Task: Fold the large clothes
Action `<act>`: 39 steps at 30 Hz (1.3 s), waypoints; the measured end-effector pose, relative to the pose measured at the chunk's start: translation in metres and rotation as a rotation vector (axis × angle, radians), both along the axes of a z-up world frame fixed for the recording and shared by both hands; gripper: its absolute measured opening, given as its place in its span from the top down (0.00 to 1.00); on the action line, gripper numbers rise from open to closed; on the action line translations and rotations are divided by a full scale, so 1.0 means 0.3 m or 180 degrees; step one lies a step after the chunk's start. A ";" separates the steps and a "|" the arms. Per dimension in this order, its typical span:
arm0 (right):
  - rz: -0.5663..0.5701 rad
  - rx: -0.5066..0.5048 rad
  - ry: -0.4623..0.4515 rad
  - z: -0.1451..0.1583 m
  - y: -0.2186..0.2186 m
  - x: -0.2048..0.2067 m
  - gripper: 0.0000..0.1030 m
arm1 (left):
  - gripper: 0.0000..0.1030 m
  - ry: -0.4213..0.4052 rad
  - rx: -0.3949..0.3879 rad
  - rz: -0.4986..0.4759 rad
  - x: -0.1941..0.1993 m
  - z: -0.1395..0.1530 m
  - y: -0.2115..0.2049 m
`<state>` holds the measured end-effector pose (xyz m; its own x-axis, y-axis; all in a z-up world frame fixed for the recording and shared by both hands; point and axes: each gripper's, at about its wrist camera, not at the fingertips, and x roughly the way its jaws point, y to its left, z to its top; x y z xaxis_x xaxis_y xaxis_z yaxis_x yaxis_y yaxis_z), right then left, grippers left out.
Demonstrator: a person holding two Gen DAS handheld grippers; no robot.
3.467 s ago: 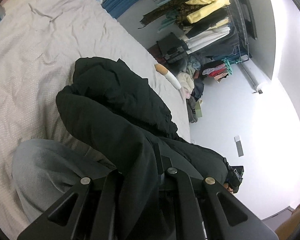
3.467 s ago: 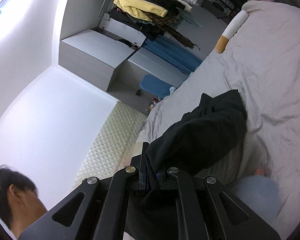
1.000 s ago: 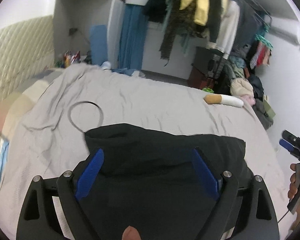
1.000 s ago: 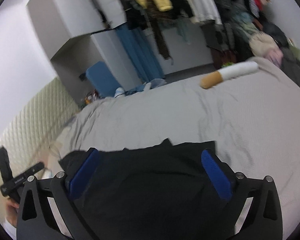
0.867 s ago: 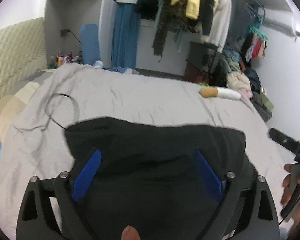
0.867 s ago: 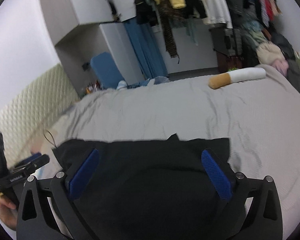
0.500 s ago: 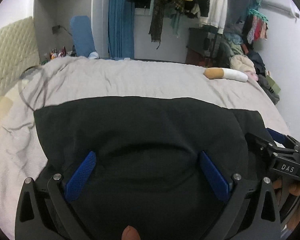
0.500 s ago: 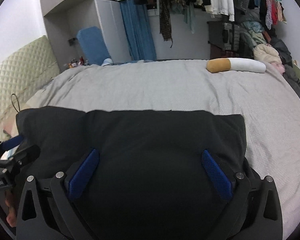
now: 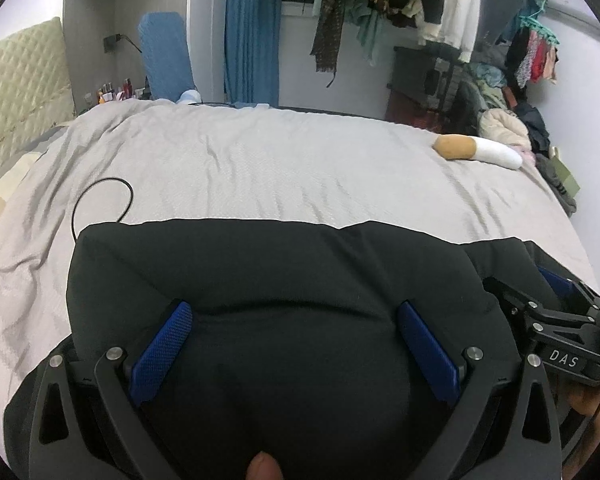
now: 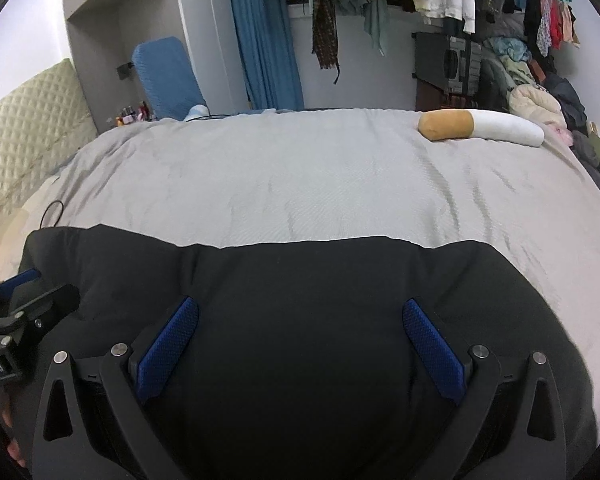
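Both grippers have their blue-padded fingers spread wide, nothing clamped. Left gripper (image 9: 294, 342) sits low over the black garment (image 9: 284, 280), pads on either side of a soft bulge of cloth but not pinching it. Right gripper (image 10: 300, 344) is in the same pose, just beside the left one; each shows at the edge of the other's view.

Garment lies on the near part of the grey bedsheet (image 9: 284, 172), laid out as a wide, thick slab with a fairly straight far edge. Looks like at least one fold is in: far edge is rounded and puffy, like a doubled layer. Can't confirm layer count from these views.

Left to do, my read: probably another fold to cut the width, then flatten. Near edge and sides are hidden under the grippers.

Also on the bed: black cable (image 9: 100, 200) loop by the garment's left corner, cigarette-shaped pillow (image 10: 480, 126) at the far right.
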<state>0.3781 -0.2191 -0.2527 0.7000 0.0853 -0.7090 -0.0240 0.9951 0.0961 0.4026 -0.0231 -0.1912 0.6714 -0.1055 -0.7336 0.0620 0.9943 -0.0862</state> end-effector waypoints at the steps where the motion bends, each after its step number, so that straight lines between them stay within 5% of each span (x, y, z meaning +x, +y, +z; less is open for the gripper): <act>1: -0.0012 -0.0006 0.0012 -0.005 -0.002 0.017 0.00 | 0.00 0.0017 0.0015 0.0013 0.016 -0.005 0.002; 6: 0.0026 -0.0047 0.0172 -0.004 0.003 0.061 0.00 | 0.00 0.0151 0.0042 -0.0034 0.056 -0.002 0.019; 12: 0.0216 0.0026 -0.0018 0.075 -0.065 -0.068 0.01 | 0.00 -0.0137 0.0306 -0.0022 -0.073 0.069 0.134; 18: 0.0092 -0.0169 -0.0018 0.081 -0.201 -0.151 0.20 | 0.00 0.0108 0.0304 0.0221 -0.125 -0.009 0.317; 26: -0.0059 0.0107 0.0271 -0.074 -0.311 -0.138 0.20 | 0.00 0.0175 0.0065 0.0243 -0.165 -0.145 0.376; 31: -0.0012 0.0158 0.0399 -0.063 -0.315 -0.119 0.20 | 0.00 0.0219 -0.0001 0.0230 -0.148 -0.128 0.395; 36: -0.0226 0.0645 0.0256 0.009 -0.468 -0.119 0.15 | 0.00 0.0135 -0.0474 0.0276 -0.118 -0.062 0.514; 39: -0.0520 0.0922 0.0320 -0.005 -0.583 -0.090 0.05 | 0.01 0.0301 -0.0751 0.0475 -0.059 -0.083 0.609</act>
<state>0.3510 -0.3941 -0.2541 0.6488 0.1856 -0.7380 0.1575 0.9161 0.3688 0.3848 0.1597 -0.2160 0.6221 -0.1859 -0.7605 -0.1027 0.9436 -0.3147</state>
